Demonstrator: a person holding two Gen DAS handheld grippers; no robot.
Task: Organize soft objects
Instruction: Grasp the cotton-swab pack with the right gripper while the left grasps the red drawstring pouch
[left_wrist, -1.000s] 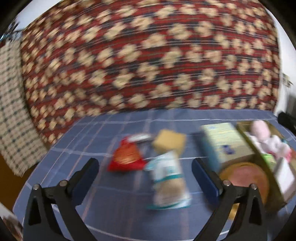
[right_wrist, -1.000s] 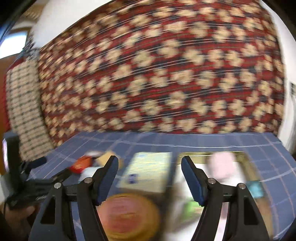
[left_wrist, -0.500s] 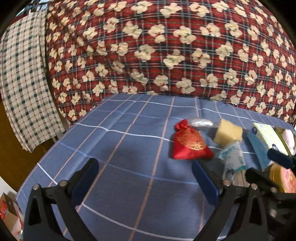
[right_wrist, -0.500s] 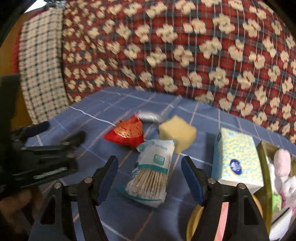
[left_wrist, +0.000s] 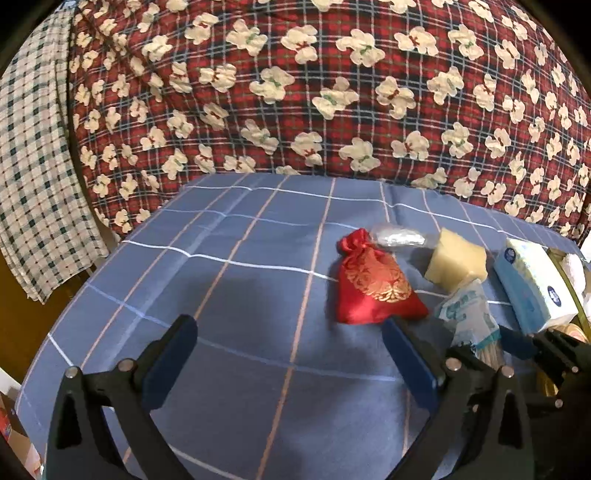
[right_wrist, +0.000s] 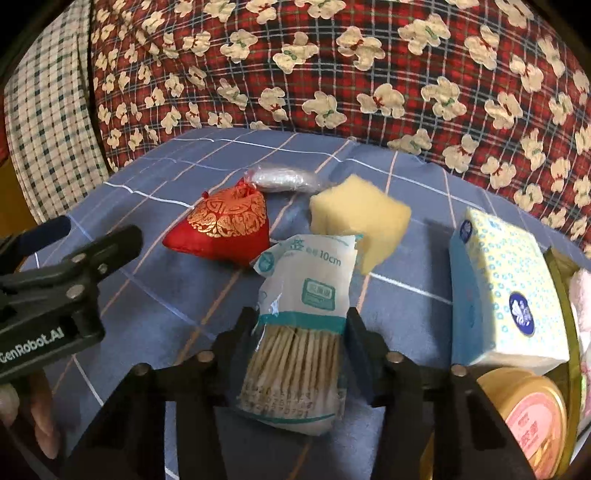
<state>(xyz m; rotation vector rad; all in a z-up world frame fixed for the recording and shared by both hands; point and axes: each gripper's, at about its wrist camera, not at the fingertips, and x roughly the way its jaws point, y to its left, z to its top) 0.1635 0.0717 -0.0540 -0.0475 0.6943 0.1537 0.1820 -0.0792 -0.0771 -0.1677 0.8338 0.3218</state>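
Closing the right gripper (right_wrist: 301, 328) on the cotton swab packet (right_wrist: 301, 321), the first soft item to be picked up.

Left wrist view: the left gripper (left_wrist: 290, 360) hovers over bare blue checked cloth (left_wrist: 221, 280) with its fingers spread wide and nothing between them; the red pouch (left_wrist: 373, 286) lies just ahead to its right, the yellow sponge (left_wrist: 456, 260) and tissue box (left_wrist: 532, 284) beyond. Right wrist view: the jaws have just been closing and now touch both sides of the packet, which lies on the cloth beside the sponge. The next move, I judge, calls for a firm pinch, a lift, and a carry toward the gold-rimmed container (right_wrist: 567, 295) at right.
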